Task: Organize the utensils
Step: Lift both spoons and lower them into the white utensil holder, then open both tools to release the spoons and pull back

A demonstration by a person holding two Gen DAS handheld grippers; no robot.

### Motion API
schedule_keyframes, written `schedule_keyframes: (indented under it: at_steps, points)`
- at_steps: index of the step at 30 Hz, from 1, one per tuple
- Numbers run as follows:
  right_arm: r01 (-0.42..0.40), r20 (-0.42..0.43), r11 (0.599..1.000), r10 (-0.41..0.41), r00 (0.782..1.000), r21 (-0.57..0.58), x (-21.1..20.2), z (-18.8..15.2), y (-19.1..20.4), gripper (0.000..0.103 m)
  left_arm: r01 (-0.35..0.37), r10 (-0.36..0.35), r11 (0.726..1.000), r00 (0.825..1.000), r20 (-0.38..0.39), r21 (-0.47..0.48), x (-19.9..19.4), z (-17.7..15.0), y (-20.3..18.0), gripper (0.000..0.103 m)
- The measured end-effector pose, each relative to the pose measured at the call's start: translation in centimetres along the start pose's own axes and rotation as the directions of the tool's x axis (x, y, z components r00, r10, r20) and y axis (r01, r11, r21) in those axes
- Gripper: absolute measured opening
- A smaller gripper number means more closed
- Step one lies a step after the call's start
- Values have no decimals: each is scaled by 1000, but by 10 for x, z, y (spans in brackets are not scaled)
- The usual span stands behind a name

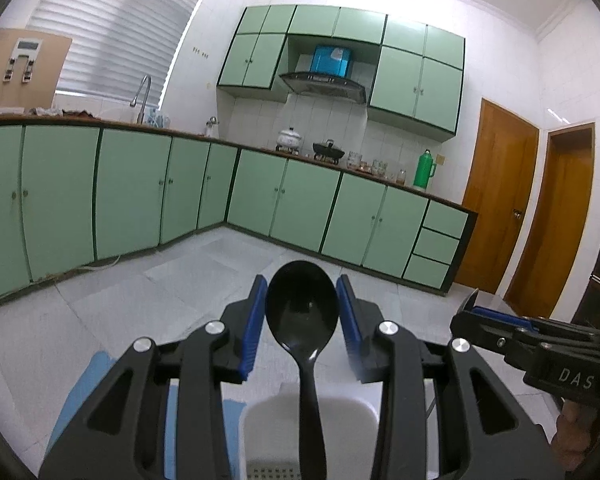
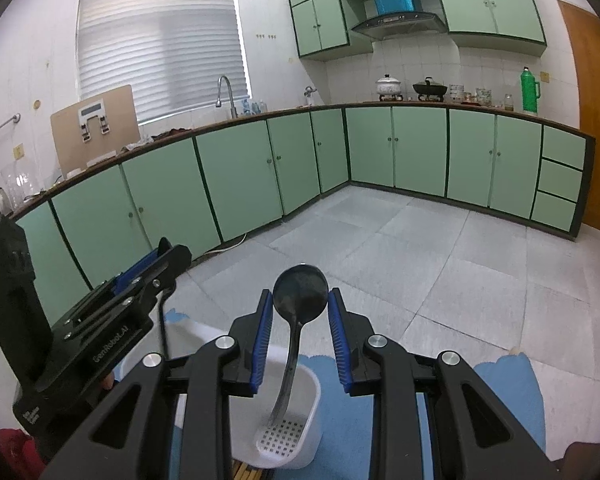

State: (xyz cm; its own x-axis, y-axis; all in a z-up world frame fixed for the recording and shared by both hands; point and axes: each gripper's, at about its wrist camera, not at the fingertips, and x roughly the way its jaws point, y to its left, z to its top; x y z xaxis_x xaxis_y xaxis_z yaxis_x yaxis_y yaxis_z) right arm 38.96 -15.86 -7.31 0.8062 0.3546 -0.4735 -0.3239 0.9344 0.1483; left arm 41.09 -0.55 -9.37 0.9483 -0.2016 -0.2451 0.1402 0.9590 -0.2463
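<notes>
Black spoon (image 1: 302,312): stands upright, bowl up, handle down inside the white utensil holder (image 1: 268,420). From the left wrist view its bowl sits between the blue pads (image 1: 251,332), with a sliver of gap on each side; no contact is evident.

Black ladle (image 2: 300,294): stands in a white utensil holder (image 2: 300,412) with a perforated floor, handle curving down to the grid, round bowl between the pads (image 2: 262,336) but not pinched. Whether spoon and ladle are one item seen twice, I cannot tell.

Left gripper (image 1: 302,308): released, jaws spread around the bowl.

Right gripper (image 2: 300,308): released, jaws spread likewise.

Surface: blue mat (image 2: 508,384) beneath the holder, directly below both grippers.

Step in hand, by judgement: a utensil has been stowed in the holder and let go, or is about to be taken out; the frames alone do not settle which.

Next move calls for: lifting clear straight upward without snagging the bowl, then seeking any remaining loose utensils, of which none show clearly here.
</notes>
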Motion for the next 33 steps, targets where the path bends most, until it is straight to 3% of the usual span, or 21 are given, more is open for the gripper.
schedule_keyframes:
  at_steps: [3,9,15,22,27,33]
  points:
    - [7,-12,1000,-7,1000,-10,-3,-6,1,30,3,-3,1000,1000,-9,-8,-7,0,5,39]
    - [21,-8,1000,-21,1000,10,-31,-19,1,47,-6,7,998,1000,-22,66,-49,2,1,53]
    - [44,-48,998,-41,998,53,-81,-66,4,63,-23,37,996,987,-154,91,-105,-27,0,64]
    - [93,-181,993,-79,980,67,-126,-151,24,67,-70,110,989,932,-346,127,-171,-101,4,68]
    - [66,-273,995,-42,961,80,-143,-198,42,67,-77,148,981,885,-442,176,-197,-142,7,68]
    - [57,-343,997,-36,939,49,-148,-226,58,66,-98,187,975,841,-507,198,-205,-157,19,68]
